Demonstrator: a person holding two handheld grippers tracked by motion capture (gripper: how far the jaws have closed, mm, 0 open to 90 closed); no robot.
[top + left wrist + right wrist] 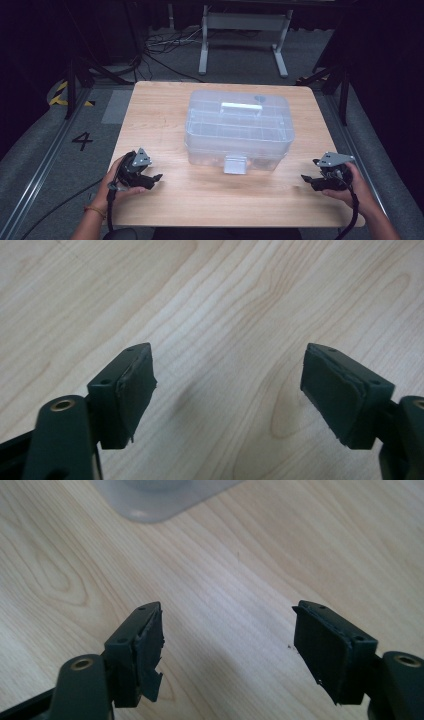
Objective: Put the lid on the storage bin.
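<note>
Item: clear plastic box [239, 129], centre frame, latch [235, 164] facing front. Left gripper [156, 178] and right gripper [306, 179]: jaws wide, empty. Approach latch squarely, slowly.

Floor [60, 150], black numeral "4" [82, 140]

Overhead light is brightening the table [165, 115] while the surroundings are staying dark; the high view is looking soft.
</note>
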